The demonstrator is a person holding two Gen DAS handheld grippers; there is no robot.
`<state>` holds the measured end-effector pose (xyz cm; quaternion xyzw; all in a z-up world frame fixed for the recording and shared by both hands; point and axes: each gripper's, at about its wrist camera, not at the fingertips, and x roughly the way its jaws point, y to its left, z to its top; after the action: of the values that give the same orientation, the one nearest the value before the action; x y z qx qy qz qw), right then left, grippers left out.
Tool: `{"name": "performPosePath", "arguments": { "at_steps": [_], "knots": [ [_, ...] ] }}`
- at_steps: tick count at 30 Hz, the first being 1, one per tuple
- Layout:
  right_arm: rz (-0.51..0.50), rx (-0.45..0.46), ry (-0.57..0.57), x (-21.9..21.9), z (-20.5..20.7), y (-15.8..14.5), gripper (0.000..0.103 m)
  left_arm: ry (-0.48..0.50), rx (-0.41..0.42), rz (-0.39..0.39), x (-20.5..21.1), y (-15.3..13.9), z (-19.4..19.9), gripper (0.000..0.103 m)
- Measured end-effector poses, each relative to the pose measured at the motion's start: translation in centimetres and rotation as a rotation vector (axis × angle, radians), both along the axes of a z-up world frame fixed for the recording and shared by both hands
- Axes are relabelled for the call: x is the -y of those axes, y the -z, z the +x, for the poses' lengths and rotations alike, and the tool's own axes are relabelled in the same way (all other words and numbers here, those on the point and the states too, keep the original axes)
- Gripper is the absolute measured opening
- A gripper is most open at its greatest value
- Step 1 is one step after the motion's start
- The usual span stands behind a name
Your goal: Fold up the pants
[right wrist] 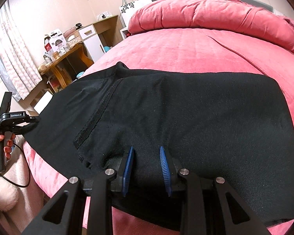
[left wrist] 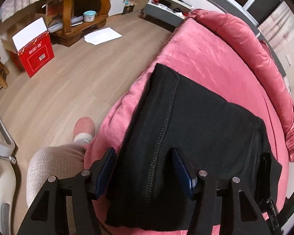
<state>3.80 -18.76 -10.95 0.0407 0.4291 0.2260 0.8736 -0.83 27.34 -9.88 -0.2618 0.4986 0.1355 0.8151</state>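
Observation:
Black pants [left wrist: 196,117] lie folded flat on the pink bed cover [left wrist: 205,49], with a stitched seam running down their length. My left gripper [left wrist: 144,150] hovers open over the near left part of the pants, its left finger by the fabric's edge, and its pads press on nothing. In the right wrist view the pants [right wrist: 186,107] spread wide across the bed cover [right wrist: 186,45]. My right gripper [right wrist: 146,148] is shut on a thick bunch of the pants at their near edge. The left gripper [right wrist: 32,124], held by a hand [right wrist: 0,143], shows at the pants' left end.
A rolled pink duvet [right wrist: 205,13] lies along the head of the bed. Beside the bed is wooden floor with a red box [left wrist: 36,56], loose papers [left wrist: 102,36] and a wooden shelf [left wrist: 82,9]. The person's knee [left wrist: 54,166] and slippered foot [left wrist: 84,125] stand against the bed's edge.

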Motion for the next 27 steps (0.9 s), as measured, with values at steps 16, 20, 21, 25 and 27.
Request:
{"name": "performPosePath", "arguments": {
  "at_steps": [16,20,21,25,27],
  "knots": [
    [0.021,-0.006,0.002,0.5,0.0,0.1,0.029,0.027,0.131,-0.048,2.1,-2.4,0.3,0.024],
    [0.024,-0.006,0.002,0.5,0.0,0.1,0.029,0.063,0.209,-0.018,3.7,-5.1,0.2,0.023],
    [0.025,-0.007,0.002,0.6,-0.1,0.1,0.029,0.082,0.234,-0.009,4.3,-6.0,0.3,0.022],
    [0.031,-0.009,0.002,0.7,0.0,0.0,0.029,0.163,0.326,0.001,6.9,-9.2,0.4,0.021],
    [0.028,-0.01,0.003,0.7,-0.1,-0.1,0.029,0.204,0.362,0.001,8.2,-10.7,0.5,0.02]
  ]
}}
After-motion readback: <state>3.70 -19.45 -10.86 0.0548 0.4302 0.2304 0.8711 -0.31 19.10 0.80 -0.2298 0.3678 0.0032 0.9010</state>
